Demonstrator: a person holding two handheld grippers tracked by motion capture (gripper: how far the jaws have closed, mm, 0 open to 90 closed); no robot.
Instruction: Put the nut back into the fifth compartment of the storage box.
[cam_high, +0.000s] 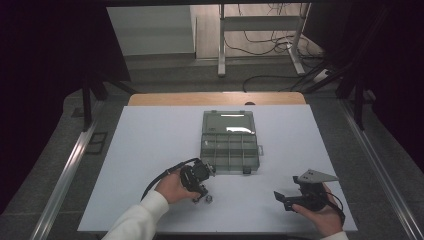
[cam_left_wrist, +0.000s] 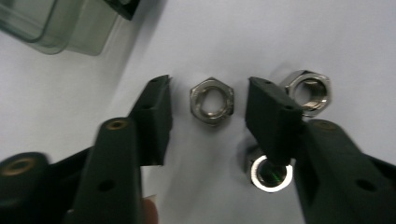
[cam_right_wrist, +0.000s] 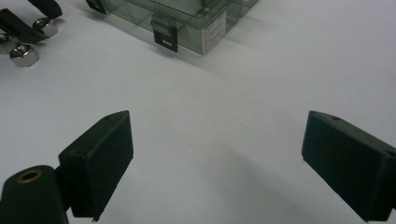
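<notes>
Left gripper (cam_left_wrist: 209, 100) is pointed down at the tabletop (cam_high: 150, 150), jaws part open around a hex nut (cam_left_wrist: 211, 100) lying flat between the pads, small gap each side, not pinched yet. Two more nuts crowd the right-hand jaw: second nut (cam_left_wrist: 308, 88) just beyond its tip, third nut (cam_left_wrist: 268, 172) partly under it. To do it well: keep the nut centred, close on two opposite flats, don't nudge the neighbours. Right gripper (cam_right_wrist: 217, 154) is wide open, holding nothing, low over bare tabletop. Compartment box (cam_high: 230, 145), lid up, sits just beyond the nuts, so lift before moving over its wall. Plenty of free room between the grippers; near tabletop edge is close to both hands.
</notes>
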